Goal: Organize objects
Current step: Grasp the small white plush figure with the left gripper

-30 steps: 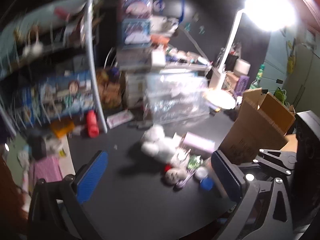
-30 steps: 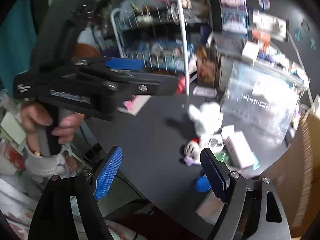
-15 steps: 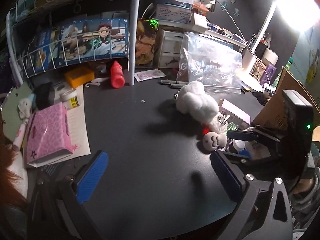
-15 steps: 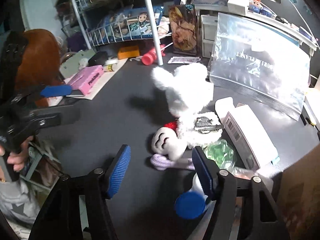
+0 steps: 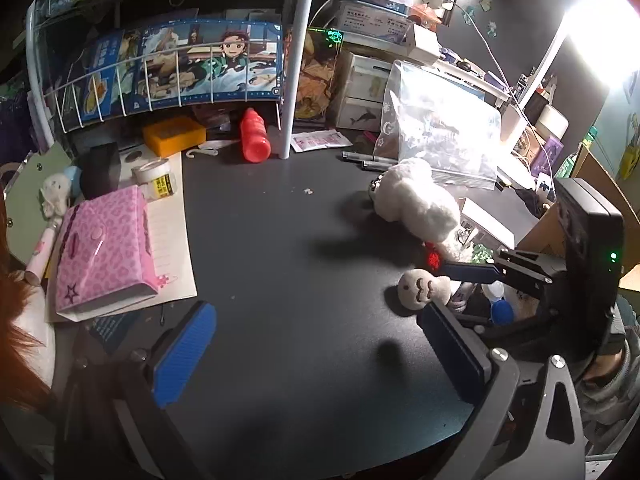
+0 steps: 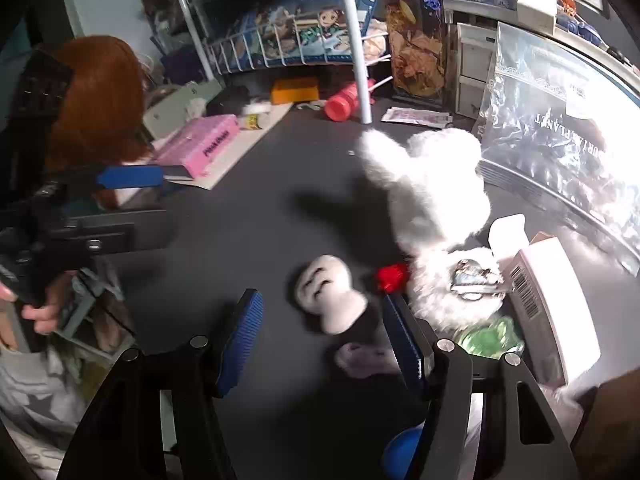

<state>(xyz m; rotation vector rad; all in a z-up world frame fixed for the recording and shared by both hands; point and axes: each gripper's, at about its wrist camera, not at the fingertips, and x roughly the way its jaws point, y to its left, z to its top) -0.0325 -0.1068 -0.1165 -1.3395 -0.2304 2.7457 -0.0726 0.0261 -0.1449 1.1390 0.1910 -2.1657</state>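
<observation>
Right now right tongs [image 6: 320,334] sit partly open w/ small white plush head [image 6: 326,292] between the pads, not gripped. Left tongs [image 5: 320,356] wide open, empty, over bare desk [image 5: 280,240]; plush ahead-right of them

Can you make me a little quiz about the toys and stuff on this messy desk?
1. True or false: the red bottle is standing up.
2. Which is nearest the right gripper? A) the orange box B) the small white doll C) the pink pouch
3. Fill in: the left gripper holds ____.

Key:
1. False, it lies on its side by the white pole.
2. B; the doll lies just ahead of the open jaws, not gripped.
3. Nothing; only bare black desk shows between its fingers.
</observation>
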